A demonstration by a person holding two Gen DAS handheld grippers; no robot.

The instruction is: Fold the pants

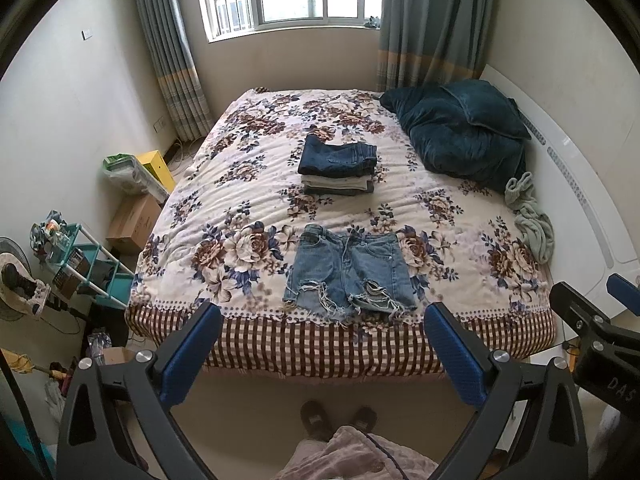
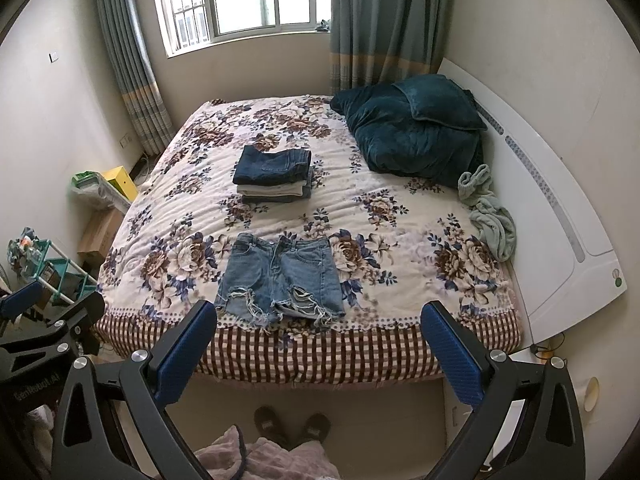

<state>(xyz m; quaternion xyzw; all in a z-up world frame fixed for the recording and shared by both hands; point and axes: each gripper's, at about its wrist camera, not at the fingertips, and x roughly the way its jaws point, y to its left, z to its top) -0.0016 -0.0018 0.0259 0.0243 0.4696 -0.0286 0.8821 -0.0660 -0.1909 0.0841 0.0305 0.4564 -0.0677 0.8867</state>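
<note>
Left tool (image 1: 323,350) hanging spread wide, holding nothing, short of bed's near edge. Right tool (image 2: 319,348) likewise spread, empty, beside it. Bed (image 1: 248,216) filling room, floral cover lying flat. Teal blanket (image 1: 460,132) heaping at far right corner. Shorts (image 1: 348,270) lying flat, unfolded, near front edge, frayed hems pointing toward tools. Stack (image 1: 338,168) of folded pants sitting mid-bed, behind shorts. Green cloth (image 1: 530,216) bunching at right edge.

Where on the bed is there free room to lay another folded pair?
Free bedspread lies left of the folded stack and the denim shorts, and in the strip between them. The right side is crowded by the dark blanket and green cloth.
</note>
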